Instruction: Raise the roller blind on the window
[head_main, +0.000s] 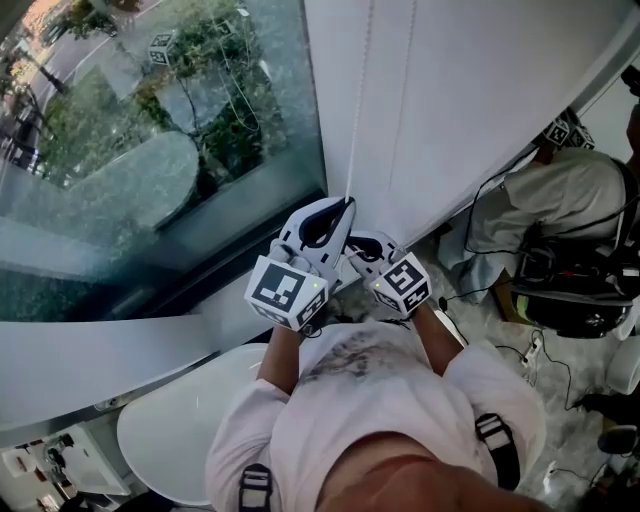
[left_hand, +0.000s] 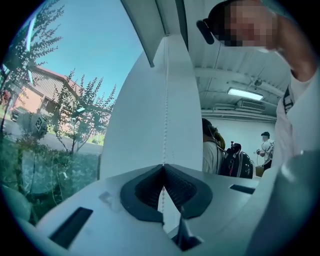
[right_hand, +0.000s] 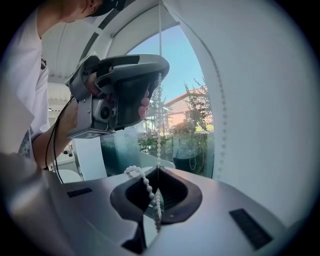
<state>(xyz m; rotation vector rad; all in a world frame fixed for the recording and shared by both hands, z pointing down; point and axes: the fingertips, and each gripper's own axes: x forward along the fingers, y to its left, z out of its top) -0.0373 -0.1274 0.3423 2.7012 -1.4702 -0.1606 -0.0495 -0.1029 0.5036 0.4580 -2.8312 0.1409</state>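
Note:
A white bead chain (head_main: 358, 90) hangs in front of the white roller blind (head_main: 480, 90), beside the window glass (head_main: 150, 130). My left gripper (head_main: 347, 206) is shut on the chain, the higher of the two. In the left gripper view the chain (left_hand: 166, 100) runs straight up from the left gripper (left_hand: 163, 166), whose jaws are pressed together. Just below it, my right gripper (head_main: 356, 246) is shut on the same chain. In the right gripper view a slack loop of beads (right_hand: 142, 179) lies over the right gripper (right_hand: 158, 169), and the left gripper (right_hand: 159, 75) is above on the chain.
A round white tabletop (head_main: 180, 420) stands below the window sill (head_main: 120, 350) at my left. A seated person with bags and gear (head_main: 560, 200) is at the right, with cables on the floor (head_main: 530, 350). Other people (left_hand: 215, 150) stand further back in the room.

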